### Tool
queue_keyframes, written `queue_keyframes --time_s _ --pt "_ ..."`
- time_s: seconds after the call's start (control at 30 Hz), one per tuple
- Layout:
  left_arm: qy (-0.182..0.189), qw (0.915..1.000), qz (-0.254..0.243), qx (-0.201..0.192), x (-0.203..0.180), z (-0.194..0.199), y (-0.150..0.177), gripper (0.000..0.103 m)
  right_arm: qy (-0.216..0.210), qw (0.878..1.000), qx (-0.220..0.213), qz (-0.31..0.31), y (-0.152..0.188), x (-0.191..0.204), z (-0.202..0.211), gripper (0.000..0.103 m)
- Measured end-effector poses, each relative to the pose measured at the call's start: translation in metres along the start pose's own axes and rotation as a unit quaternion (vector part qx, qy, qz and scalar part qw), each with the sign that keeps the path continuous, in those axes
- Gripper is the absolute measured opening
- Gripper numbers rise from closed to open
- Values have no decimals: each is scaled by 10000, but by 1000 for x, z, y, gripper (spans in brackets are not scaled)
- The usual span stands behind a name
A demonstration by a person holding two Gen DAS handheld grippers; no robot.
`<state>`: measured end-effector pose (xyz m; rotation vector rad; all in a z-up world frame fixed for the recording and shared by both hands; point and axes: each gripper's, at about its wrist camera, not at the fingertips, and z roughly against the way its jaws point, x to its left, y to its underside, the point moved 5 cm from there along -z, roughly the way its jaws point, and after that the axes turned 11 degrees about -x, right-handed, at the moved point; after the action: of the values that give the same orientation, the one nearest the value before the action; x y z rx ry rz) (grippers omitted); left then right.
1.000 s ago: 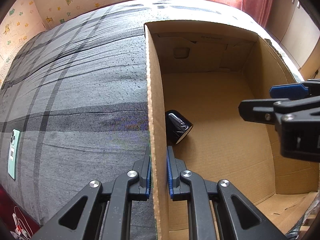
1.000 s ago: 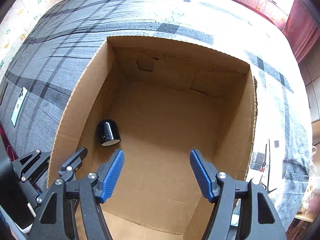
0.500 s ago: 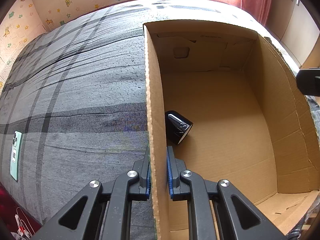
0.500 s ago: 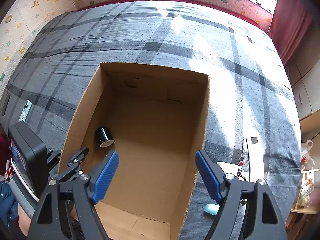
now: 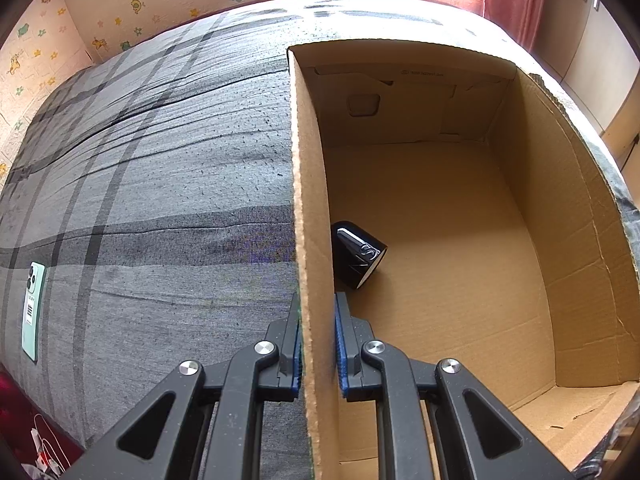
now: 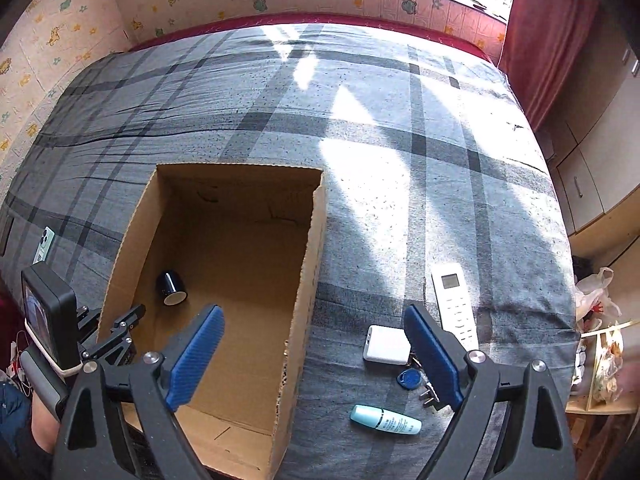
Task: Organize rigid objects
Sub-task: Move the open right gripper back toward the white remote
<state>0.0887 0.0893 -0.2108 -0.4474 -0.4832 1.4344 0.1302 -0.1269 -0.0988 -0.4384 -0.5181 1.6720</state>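
**Right tool free over the loose items, left pinning the box**

Black cup (image 6: 171,289) is already in the cardboard box (image 6: 308,280), lying on its side on the box floor, close to the left wall. Also visible in left wrist view (image 5: 358,254), just past the wall the left tool grips.

Still out on the bed (image 6: 360,160), right of the box: white charger block (image 6: 386,345), white remote (image 6: 456,304), blue key fob (image 6: 409,380) with keys next to it, pale teal tube (image 6: 386,420). Green phone (image 5: 32,312) lies well apart on the far left side of the bed.

Left tool (image 5: 318,344): pressed together on the box's left wall, pads on both faces of the cardboard. Holding the box steady.

Right tool (image 6: 316,356): spread wide, nothing between the pads, its jaws have just been opening. It sits straddling the box's right wall, right pad over the charger/fob cluster.

My read: next step is picking one of the right-side items. How I'd do it well:
- Take the charger block first; it's nearest and has flat sides for the pads.
- Come straight down, pads on the two long faces, so the fob and keys touching its corner don't get dragged.
- Clear the box's right wall before dropping in.
- Release away from the cup so it doesn't roll.
- Keep the left pinch on, the empty box looks light and could skid on the bedcover.
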Motion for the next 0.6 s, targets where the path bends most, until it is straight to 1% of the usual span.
queue_keyframes --time_s 0.07,0.33,0.6 --pt "-2 10000 -3 0 0 0 0 15 22 10000 1 -36 0 -11 0 94" --pt "2 10000 9 4 0 -1 -1 15 351 9994 53 -25 6 -61 -9 95" --pt "2 10000 -6 16 -1 -2 -2 14 678 9972 225 -239 20 -115 -39 95"
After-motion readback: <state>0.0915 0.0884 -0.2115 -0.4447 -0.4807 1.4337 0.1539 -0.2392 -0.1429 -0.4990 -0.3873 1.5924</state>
